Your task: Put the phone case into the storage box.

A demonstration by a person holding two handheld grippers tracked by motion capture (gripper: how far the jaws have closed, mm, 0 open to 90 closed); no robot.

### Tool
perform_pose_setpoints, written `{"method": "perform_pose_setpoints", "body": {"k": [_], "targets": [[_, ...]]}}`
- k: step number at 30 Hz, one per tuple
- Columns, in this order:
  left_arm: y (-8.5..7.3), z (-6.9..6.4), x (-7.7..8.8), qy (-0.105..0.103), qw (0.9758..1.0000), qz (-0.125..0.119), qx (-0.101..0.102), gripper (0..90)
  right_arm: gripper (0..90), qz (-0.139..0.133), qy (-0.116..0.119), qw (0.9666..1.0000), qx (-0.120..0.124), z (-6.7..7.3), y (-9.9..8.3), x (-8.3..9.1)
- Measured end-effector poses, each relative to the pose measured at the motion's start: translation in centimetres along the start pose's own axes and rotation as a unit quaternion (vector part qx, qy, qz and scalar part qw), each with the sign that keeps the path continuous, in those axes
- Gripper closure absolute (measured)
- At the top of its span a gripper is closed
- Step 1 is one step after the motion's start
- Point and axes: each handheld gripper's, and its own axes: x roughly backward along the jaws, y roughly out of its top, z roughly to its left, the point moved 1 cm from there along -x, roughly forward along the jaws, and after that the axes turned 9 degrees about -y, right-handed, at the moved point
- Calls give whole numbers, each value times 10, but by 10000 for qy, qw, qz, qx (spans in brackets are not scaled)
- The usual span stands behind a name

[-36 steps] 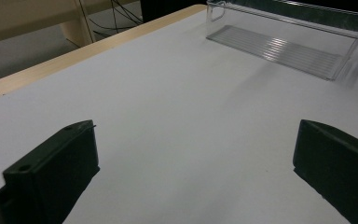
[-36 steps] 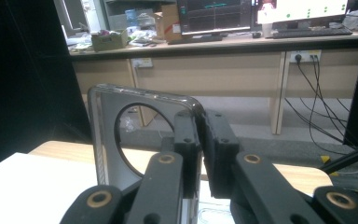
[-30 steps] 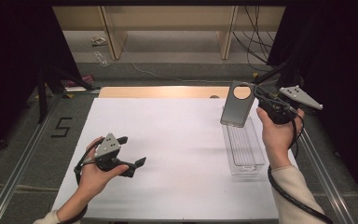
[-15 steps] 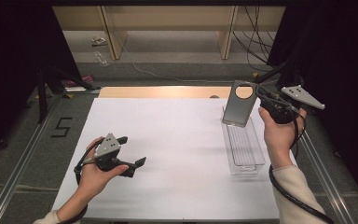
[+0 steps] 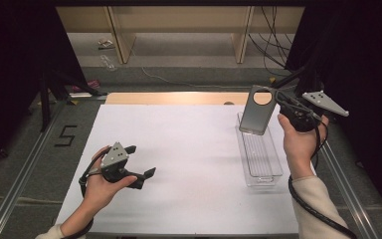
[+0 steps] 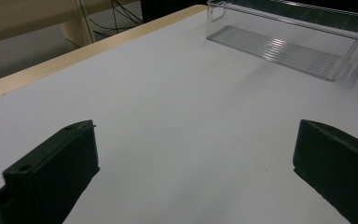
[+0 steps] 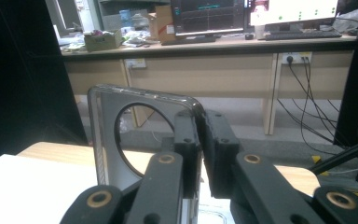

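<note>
Your right tongs (image 5: 277,101) were clamped on the edge of the phone case (image 5: 255,110) — held upright above the clear tray (image 5: 261,158). Your left tongs (image 5: 140,163) stood apart over the desk (image 5: 189,144), holding nothing.

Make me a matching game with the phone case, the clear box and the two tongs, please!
Things:
1. phone case
2. clear box
3. left tongs
4. right tongs

States:
A. open, holding nothing
B. empty, on the white table
C. held up in the air
D. shut on the case's edge

Pairs: 1-C, 2-B, 3-A, 4-D
</note>
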Motion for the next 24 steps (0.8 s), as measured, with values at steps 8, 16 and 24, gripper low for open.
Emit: {"method": "perform_pose_setpoints", "body": {"k": [8,16,24], "targets": [[0,0,0,-8,10000,5,5,0,850,7,-38,10000,-18,-4,0,-1],[0,0,0,-7,10000,10,1,0,850,5,-64,10000,10,-6,0,-1],[0,0,0,-8,10000,8,4,0,849,11,-112,9999,9,-10,-1,-2]]}}
